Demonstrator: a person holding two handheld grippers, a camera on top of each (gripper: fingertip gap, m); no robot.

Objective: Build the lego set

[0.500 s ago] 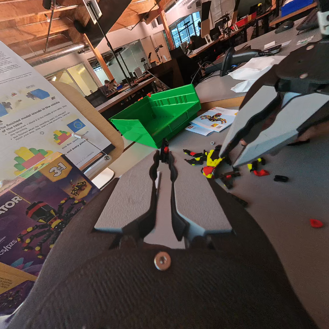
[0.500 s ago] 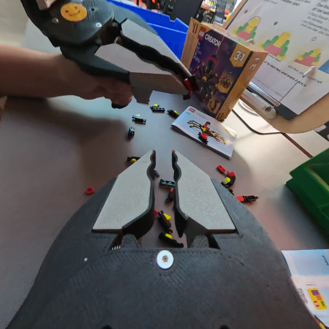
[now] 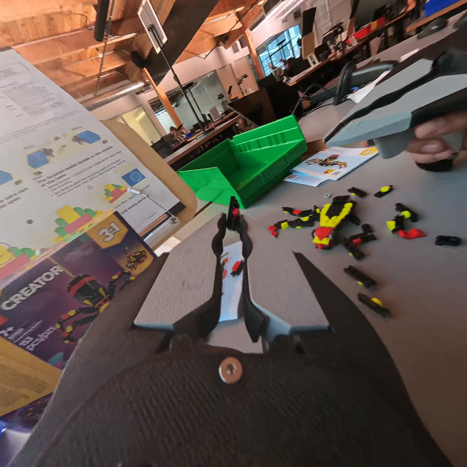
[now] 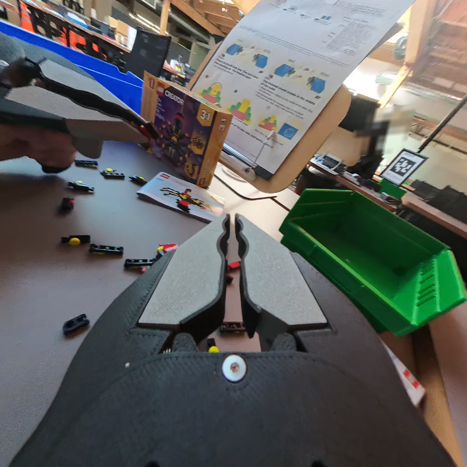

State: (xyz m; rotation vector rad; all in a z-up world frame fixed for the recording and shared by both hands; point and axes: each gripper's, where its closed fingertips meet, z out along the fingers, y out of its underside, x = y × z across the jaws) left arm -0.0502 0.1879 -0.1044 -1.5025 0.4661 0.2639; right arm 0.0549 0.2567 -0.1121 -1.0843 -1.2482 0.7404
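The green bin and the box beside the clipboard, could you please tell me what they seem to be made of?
Green bin: looks like rigid moulded plastic, slightly glossy, with ribbed walls. Box: seems printed cardboard, with sharp folded edges and a smooth coloured face.

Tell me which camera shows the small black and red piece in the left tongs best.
The left wrist view: the black and red piece stands pinched at its own fingertips, close up. The right wrist view shows only a blurred red and black bit at those tips.

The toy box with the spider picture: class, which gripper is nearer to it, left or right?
Left. The left gripper, shut on a small black and red piece, has its tips right in front of the toy box. The right gripper is farther back, beside the green bin.
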